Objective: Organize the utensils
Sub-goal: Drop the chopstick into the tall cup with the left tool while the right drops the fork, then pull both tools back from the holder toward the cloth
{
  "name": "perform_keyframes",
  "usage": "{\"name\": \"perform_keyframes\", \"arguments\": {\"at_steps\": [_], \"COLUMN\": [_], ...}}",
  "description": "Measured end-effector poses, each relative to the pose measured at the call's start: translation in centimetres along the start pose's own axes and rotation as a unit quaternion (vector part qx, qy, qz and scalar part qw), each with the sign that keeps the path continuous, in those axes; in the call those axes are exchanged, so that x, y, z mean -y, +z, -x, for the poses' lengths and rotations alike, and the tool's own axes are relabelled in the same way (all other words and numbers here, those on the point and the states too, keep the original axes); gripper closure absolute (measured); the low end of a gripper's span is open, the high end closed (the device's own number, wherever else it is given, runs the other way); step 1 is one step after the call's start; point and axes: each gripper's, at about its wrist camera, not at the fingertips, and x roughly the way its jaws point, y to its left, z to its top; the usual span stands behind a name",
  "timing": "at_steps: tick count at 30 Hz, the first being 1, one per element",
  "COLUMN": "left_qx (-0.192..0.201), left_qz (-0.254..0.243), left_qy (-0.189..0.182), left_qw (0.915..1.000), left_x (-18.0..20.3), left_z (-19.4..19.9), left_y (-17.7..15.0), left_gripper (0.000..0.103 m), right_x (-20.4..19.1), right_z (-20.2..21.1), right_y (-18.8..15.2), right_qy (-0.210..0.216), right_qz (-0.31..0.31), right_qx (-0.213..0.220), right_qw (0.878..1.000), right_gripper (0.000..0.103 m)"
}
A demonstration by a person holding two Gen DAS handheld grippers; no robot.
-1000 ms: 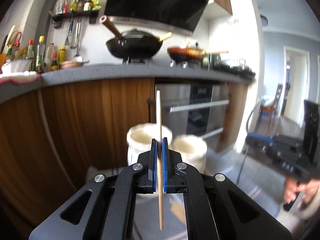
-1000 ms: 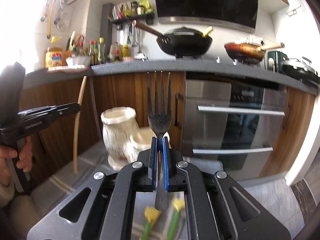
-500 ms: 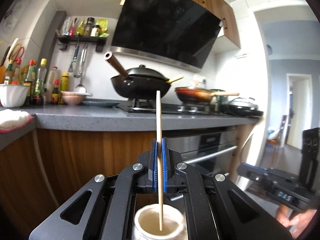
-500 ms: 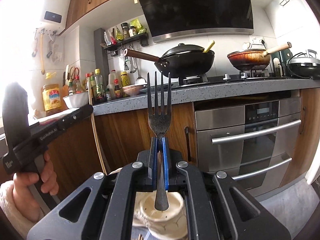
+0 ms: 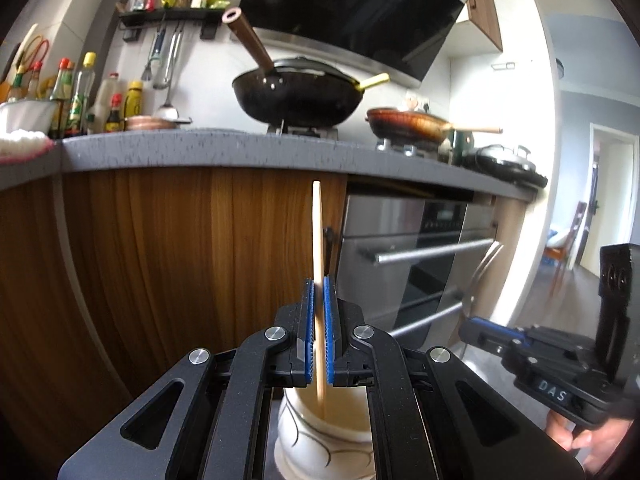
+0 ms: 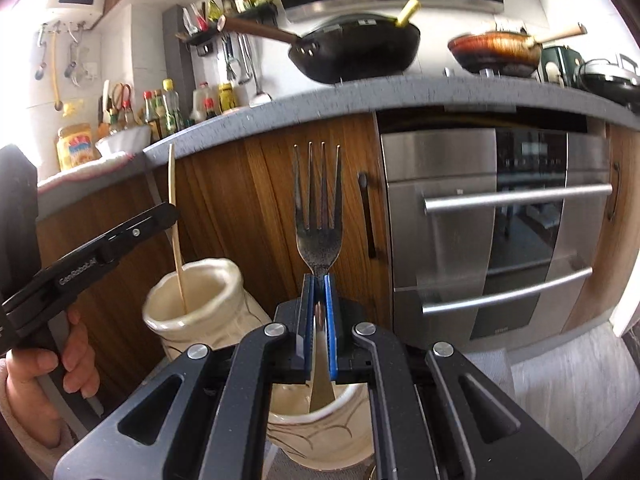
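My left gripper (image 5: 317, 284) is shut on a thin wooden chopstick (image 5: 317, 232) held upright; its lower end dips into the mouth of a cream ceramic holder (image 5: 320, 440) right below. The right wrist view shows that chopstick (image 6: 175, 216) going into the taller cream holder (image 6: 200, 304), with the left gripper (image 6: 160, 216) above it. My right gripper (image 6: 319, 280) is shut on a metal fork (image 6: 318, 208), tines up; its handle end hangs just inside a second, lower cream holder (image 6: 320, 428).
Wooden cabinet doors (image 5: 160, 260) and a steel oven (image 6: 500, 220) stand close behind the holders. A grey counter (image 5: 200, 148) above carries a black wok (image 5: 296, 96), a frying pan, bottles. The other hand-held gripper shows at the right in the left wrist view (image 5: 560, 368).
Both grippers have come down over the holders. The chopstick's end and the fork's handle now sit lower, inside the holder mouths. The views have tilted down from the counter.
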Motion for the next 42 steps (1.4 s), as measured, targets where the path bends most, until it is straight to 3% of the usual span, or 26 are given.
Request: {"name": "perform_keyframes", "arguments": {"at_steps": [12,18,19,20,21,22,23,26,28,34,42], "left_qx": [-0.03,-0.03,-0.028,-0.027,-0.024,-0.018,-0.01,0.007,0.015,0.017,-0.017], "left_qz": [-0.006,0.005,0.005,0.004,0.004,0.005,0.006,0.003,0.001,-0.014,-0.027], "left_qy": [0.006,0.014,0.017,0.021,0.029,0.037,0.046,0.063,0.071,0.08,0.074], "left_qw": [0.9995,0.9995,0.9995,0.9994,0.9993,0.9991,0.9989,0.998,0.9973,0.9965,0.9967], "left_x": [-0.1,-0.4,-0.4,-0.5,-0.5,-0.6,-0.6,-0.6,-0.6,0.1,1.7], "left_z": [-0.7,-0.2,0.0,0.1,0.5,0.9,1.4,2.9,3.8,6.0,7.8], "left_y": [-1.9,-1.7,-1.6,-1.5,-1.5,-1.5,-1.4,-0.9,-0.8,-0.9,-2.7], "left_gripper": [0.098,0.082,0.078,0.064,0.053,0.03,0.019,0.011,0.009,0.005,0.005], "right_x": [0.3,0.4,0.3,0.2,0.1,0.1,0.1,0.4,0.7,1.1,1.9], "right_z": [-0.9,-0.9,-0.7,-0.6,-0.3,0.0,0.3,1.5,2.6,6.1,9.9], "right_y": [-1.1,-1.0,-0.9,-0.8,-0.7,-0.6,-0.5,-0.2,0.0,0.4,-0.3], "right_qy": [-0.012,-0.015,-0.014,-0.015,-0.014,-0.011,-0.008,-0.007,-0.005,-0.014,-0.04], "right_qz": [-0.003,-0.007,-0.004,-0.002,-0.001,-0.002,-0.005,-0.013,-0.017,-0.006,0.008], "right_qx": [-0.026,-0.029,-0.026,-0.025,-0.024,-0.022,-0.018,-0.012,-0.004,0.024,0.024], "right_qw": [1.0,0.999,1.0,1.0,1.0,1.0,1.0,1.0,1.0,1.0,0.999], "right_gripper": [0.098,0.097,0.096,0.095,0.088,0.076,0.07,0.061,0.042,0.008,0.005]}}
